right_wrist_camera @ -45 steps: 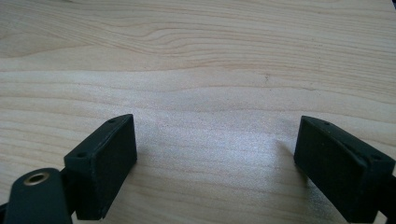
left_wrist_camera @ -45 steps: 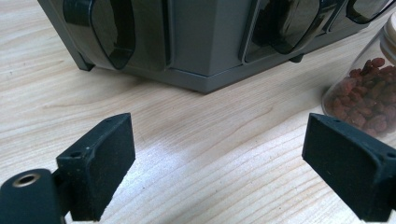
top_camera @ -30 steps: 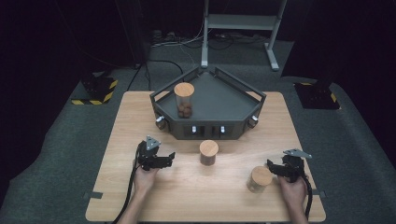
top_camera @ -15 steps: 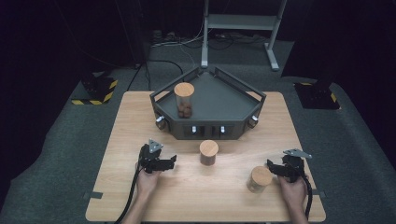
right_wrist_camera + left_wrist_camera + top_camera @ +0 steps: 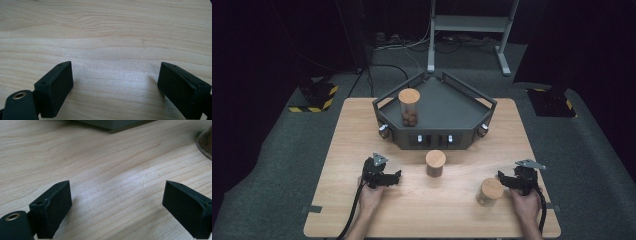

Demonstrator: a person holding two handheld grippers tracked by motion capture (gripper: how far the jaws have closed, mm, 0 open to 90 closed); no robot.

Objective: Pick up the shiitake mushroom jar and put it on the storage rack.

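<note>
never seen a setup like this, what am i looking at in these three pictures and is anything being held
A person sits at a wooden table with a hand-held tool in each hand; each tool ends in a pair of tongs. The wide picture comes from a camera above, looking down. In it the left tongs and the right tongs rest low over the wood. The two close-up pictures come from small cameras riding on the tools, looking along their black tips. Both pairs are open with bare wood between them, so nothing is held. On the table stand a dark angular tray with a cork-lidded jar on it, a middle jar and a jar beside the right tongs.
</note>
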